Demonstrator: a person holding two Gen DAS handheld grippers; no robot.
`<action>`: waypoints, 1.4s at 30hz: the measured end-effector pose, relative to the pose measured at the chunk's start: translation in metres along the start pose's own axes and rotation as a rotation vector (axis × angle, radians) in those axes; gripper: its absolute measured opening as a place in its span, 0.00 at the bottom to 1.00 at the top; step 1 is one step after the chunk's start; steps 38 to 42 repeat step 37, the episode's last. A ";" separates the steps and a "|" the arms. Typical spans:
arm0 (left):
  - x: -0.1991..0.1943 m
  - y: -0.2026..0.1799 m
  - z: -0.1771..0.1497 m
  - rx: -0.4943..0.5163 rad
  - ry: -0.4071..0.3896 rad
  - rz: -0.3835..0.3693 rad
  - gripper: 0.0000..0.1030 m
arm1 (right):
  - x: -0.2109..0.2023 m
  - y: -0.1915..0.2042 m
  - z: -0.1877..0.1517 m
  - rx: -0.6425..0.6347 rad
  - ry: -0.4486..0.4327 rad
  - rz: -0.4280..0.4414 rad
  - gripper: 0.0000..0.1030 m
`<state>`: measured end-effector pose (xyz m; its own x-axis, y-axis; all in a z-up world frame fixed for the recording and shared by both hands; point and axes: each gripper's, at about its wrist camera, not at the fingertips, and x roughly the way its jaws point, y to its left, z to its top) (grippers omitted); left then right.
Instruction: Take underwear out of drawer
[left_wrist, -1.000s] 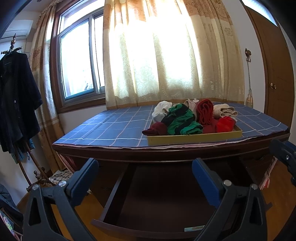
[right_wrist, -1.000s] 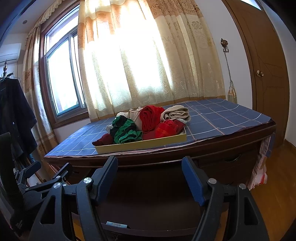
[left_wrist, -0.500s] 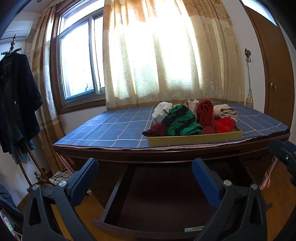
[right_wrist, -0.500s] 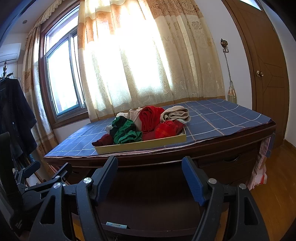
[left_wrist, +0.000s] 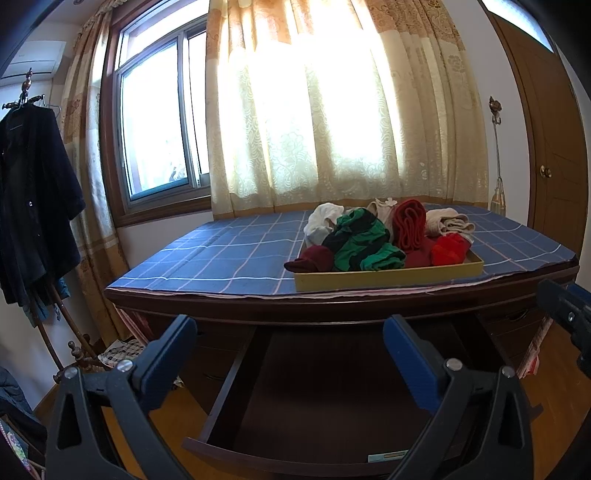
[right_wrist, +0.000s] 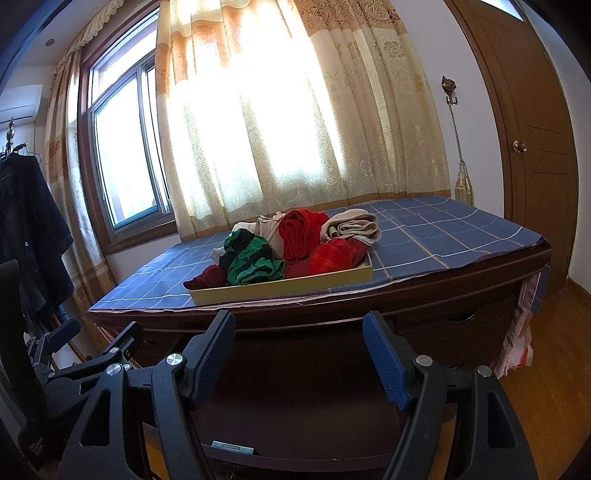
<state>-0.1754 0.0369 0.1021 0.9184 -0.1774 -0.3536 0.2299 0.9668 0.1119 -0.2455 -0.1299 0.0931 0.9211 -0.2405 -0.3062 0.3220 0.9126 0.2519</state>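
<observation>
Both grippers hung above the pulled-out drawer, which lay dark at 6 o'clock below the worktop. The left gripper and the right gripper each stood wide apart, nothing between the pads. The underwear, a heap of red, green and pale pieces, sat in a yellow tray on the blue checked cloth, toward 1 o'clock in the left wrist view.
</observation>
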 end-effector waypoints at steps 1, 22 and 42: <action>0.000 0.000 0.000 0.002 -0.001 0.006 1.00 | 0.000 0.000 0.000 0.000 -0.001 -0.001 0.72; -0.010 0.001 0.002 -0.020 -0.055 -0.024 1.00 | -0.001 -0.003 0.001 0.009 -0.007 -0.006 0.72; -0.012 -0.001 0.004 -0.020 -0.052 -0.030 1.00 | -0.007 -0.002 0.001 0.005 -0.032 -0.016 0.72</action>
